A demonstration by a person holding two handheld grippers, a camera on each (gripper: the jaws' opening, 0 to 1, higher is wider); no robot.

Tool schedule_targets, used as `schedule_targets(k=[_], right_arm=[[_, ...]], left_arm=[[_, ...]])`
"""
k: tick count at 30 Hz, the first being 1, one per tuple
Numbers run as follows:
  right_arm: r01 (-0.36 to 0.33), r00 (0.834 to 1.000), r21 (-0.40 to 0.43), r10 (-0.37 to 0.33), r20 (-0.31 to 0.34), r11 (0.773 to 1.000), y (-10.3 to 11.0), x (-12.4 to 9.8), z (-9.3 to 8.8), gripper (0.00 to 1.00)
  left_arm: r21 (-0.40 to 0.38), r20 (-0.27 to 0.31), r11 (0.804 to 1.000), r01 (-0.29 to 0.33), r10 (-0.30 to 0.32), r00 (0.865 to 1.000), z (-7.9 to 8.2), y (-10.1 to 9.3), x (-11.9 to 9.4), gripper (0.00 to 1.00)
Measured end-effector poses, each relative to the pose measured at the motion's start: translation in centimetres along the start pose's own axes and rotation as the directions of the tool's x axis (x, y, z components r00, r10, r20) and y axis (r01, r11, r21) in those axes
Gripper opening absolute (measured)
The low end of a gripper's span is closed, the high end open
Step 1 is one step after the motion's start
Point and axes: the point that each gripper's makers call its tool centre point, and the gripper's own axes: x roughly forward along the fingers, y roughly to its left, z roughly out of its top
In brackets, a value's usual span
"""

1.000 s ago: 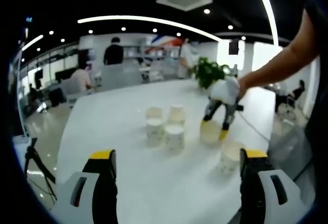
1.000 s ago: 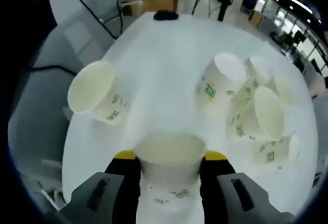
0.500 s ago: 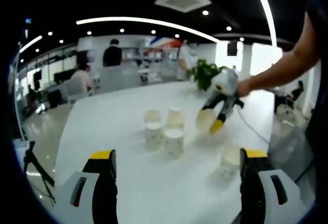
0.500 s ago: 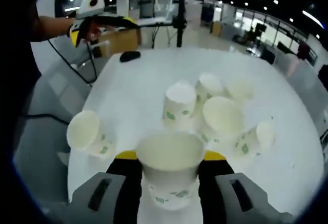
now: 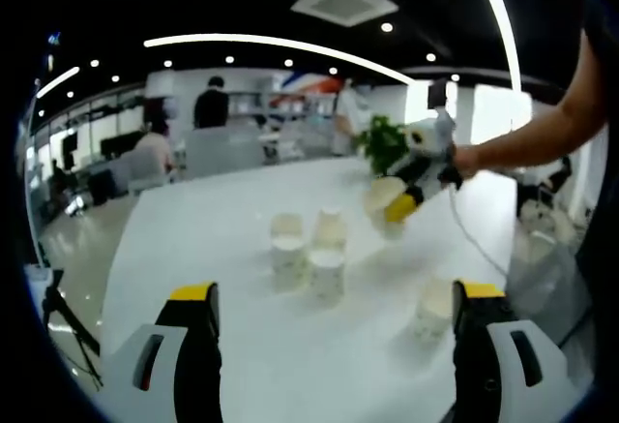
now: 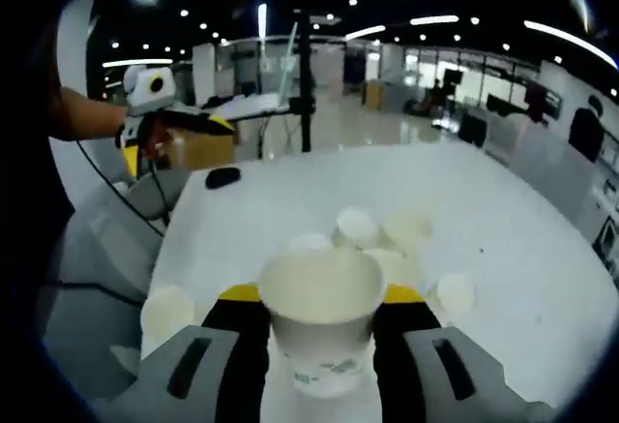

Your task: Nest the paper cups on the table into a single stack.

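Gripping a paper cup (image 6: 321, 321) upright between their jaws, the right tongs (image 6: 319, 295) carry it above the white counter (image 6: 522, 239), mouth up, and that looks deliberate: a cup held open-end up and well clear of the surface can be lowered straight into another one. Ahead of it sits the cluster of cups (image 6: 372, 239), standing close together near the middle of the counter, and one single cup (image 6: 166, 315) stands apart, near the edge, low to the left in the right gripper view. My read is that the carried cup is bound for the cluster, though no nesting shows yet.

The left tongs (image 5: 334, 331) hang back with jaws spread wide and nothing between them, apparently waiting their turn.

Now the views trade secrets. The left gripper view shows the right tongs from outside, out over the far side of the counter with the cup in them, a green plant (image 5: 387, 139) behind, and people seated in the office beyond. It also separates the cluster into distinct cups. The right gripper view instead gives the cup's open mouth close up, the left tongs held off at the counter's far corner, and a small dark object (image 6: 222, 177) lying on the counter near them.
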Motion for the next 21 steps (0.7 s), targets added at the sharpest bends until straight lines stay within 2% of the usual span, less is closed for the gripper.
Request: schedule_targets(k=[4, 8, 13, 15, 16, 21], right_arm=[[0.046, 0.99, 0.05, -0.052, 0.128, 0.998, -0.8, -0.7, 2.6, 0.38], [0.082, 0.963, 0.108, -0.106, 0.246, 0.991, -1.5, -1.6, 4.8, 0.38], [0.133, 0.933, 0.136, -0.17, 0.319, 0.982, -2.4, -2.5, 6.0, 0.39], [0.13, 0.91, 0.172, -0.187, 0.37, 0.976, -2.5, -2.9, 6.8, 0.39], [0.133, 0.909, 0.172, -0.189, 0.372, 0.976, -2.6, -3.0, 6.8, 0.39], [0.157, 0.878, 0.197, -0.228, 0.42, 0.968, -2.9, -3.6, 7.6, 0.39]], left_arm=[[-0.004, 0.004, 1.0, 0.003, -0.003, 1.0, 0.2, -0.1, 0.1, 0.98], [-0.002, 0.004, 1.0, 0.007, -0.007, 1.0, 0.3, -0.2, 0.1, 0.98], [0.003, 0.005, 1.0, 0.013, -0.013, 1.0, 0.6, -0.1, 0.3, 0.98], [0.005, 0.007, 1.0, 0.015, -0.015, 1.0, 0.8, -0.2, 0.4, 0.98], [0.005, 0.008, 1.0, 0.015, -0.015, 1.0, 0.9, -0.2, 0.4, 0.98], [0.0, 0.008, 1.0, 0.024, -0.024, 1.0, 1.1, -0.6, 0.6, 0.98]])
